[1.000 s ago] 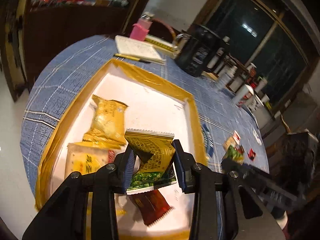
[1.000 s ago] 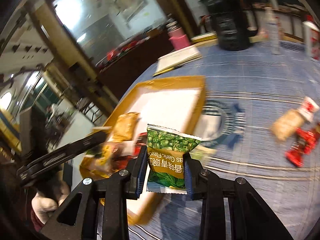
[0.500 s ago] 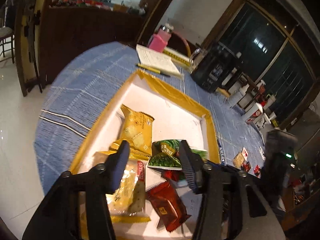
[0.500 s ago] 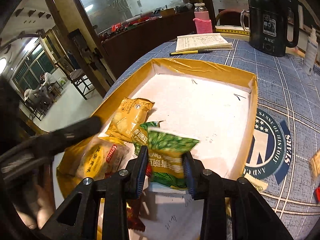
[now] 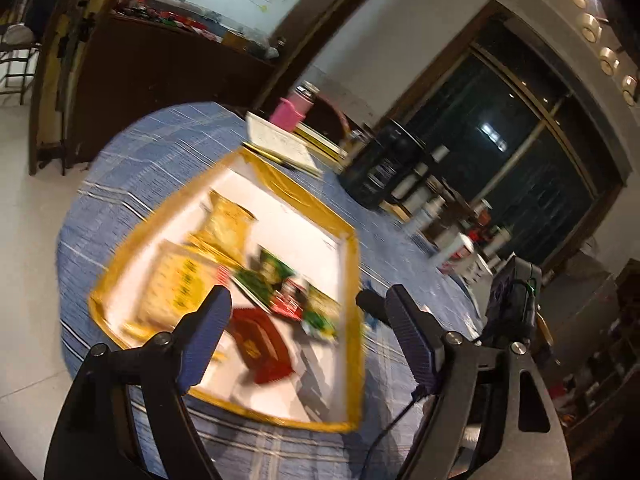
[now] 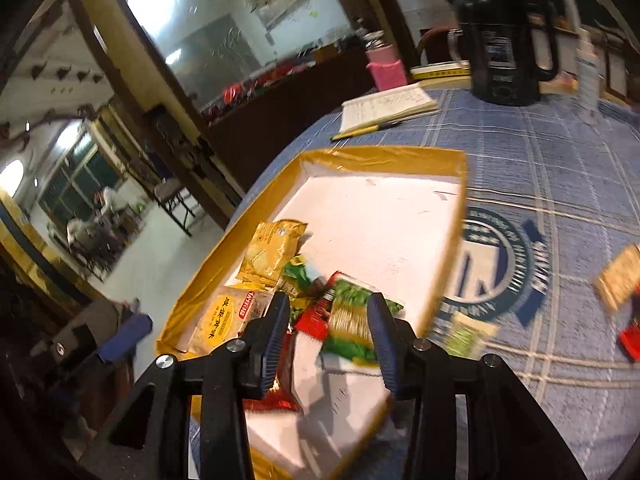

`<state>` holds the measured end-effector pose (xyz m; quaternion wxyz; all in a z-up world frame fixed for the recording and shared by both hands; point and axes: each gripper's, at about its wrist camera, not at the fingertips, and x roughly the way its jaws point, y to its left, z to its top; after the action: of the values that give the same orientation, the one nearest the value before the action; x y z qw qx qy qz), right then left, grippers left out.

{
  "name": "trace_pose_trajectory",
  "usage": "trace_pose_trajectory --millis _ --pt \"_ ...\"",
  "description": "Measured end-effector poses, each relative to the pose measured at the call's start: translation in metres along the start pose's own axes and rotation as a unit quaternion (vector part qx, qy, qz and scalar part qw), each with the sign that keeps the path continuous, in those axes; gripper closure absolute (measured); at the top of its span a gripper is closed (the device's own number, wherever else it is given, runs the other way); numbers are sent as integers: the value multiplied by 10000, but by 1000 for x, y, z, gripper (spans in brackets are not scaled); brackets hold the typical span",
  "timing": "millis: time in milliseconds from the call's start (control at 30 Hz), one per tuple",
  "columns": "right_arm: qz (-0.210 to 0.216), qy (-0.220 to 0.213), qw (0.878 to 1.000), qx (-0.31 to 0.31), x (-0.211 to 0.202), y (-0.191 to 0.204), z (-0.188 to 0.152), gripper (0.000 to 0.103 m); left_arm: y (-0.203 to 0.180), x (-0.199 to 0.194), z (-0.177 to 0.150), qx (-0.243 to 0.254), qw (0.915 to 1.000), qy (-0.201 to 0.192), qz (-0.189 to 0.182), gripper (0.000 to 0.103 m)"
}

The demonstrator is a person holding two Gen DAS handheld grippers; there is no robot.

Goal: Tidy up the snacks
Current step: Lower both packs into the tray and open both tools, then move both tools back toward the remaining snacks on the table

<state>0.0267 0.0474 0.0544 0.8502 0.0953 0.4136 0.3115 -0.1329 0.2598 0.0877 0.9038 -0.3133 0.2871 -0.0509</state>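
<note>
**Both grippers letting go over the tray**

The left gripper (image 5: 308, 328) is spreading, nothing between its jaws. The right gripper (image 6: 328, 324) is opening above a green snack packet (image 6: 352, 328) lying in the gold-rimmed tray (image 6: 384, 158) among other packets.

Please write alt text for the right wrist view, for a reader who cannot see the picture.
The opening right tongs hover above a shallow white tray with a gold rim, with a green snack packet lying between the fingers, seemingly just released. Yellow and red snack packets are piled beside it. The tray sits on a blue checked tablecloth, with a black kettle behind.
</note>
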Motion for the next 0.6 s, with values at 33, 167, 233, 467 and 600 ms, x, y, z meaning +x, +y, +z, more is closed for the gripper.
trace_pose_trajectory --millis 33,167,233,467,600 --pt "0 -54 9999 92 -9 -8 -3 57 -7 1 -3 89 9999 62 -12 23" --pt "-149 -205 9992 310 -39 -42 -13 57 -37 6 -19 505 9985 149 158 23" --pt "-362 -318 9978 454 -58 -67 -18 57 -46 9 -24 508 9984 185 142 23" --pt "-988 -482 9882 1069 -103 -146 -32 56 -66 32 -50 599 9970 461 186 23" --pt "-1118 -475 9859 1153 -105 -167 -31 56 -73 32 -54 667 9964 482 196 23"
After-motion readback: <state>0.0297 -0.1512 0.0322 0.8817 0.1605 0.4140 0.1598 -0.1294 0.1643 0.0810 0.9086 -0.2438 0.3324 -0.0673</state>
